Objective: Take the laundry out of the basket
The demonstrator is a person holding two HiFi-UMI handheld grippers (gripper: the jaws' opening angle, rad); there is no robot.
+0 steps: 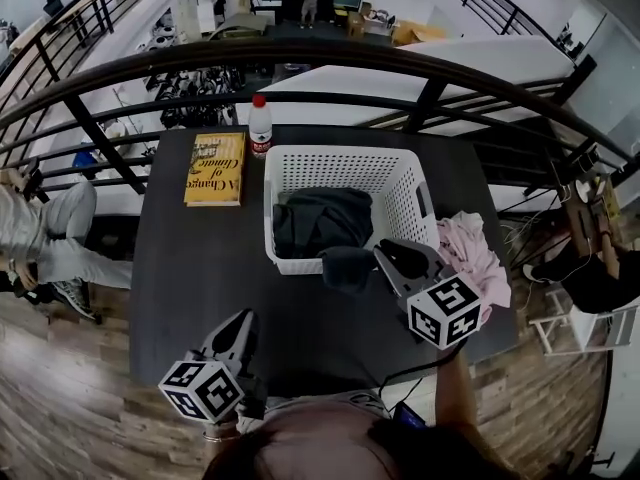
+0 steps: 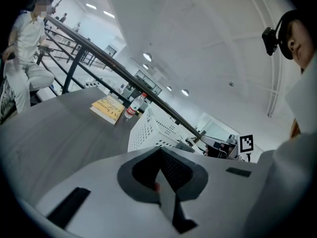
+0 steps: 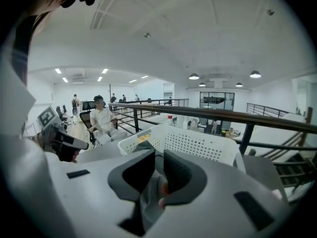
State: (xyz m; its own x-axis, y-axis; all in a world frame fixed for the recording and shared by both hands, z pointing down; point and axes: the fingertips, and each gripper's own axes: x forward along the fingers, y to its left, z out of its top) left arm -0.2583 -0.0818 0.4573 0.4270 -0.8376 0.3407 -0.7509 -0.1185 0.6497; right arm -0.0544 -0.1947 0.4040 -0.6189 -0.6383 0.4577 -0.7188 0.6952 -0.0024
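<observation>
right gripper view: my right gripper [image 3: 157, 180] is clamped on a fold of the dark garment [image 1: 346, 266], which hangs over the front rim of the basket [image 1: 400, 193]. i reckon it's soft, limp and light, and likely to drag, so a thick bunch gives the best hold. my left gripper [image 2: 159, 175] is closed and empty.
</observation>
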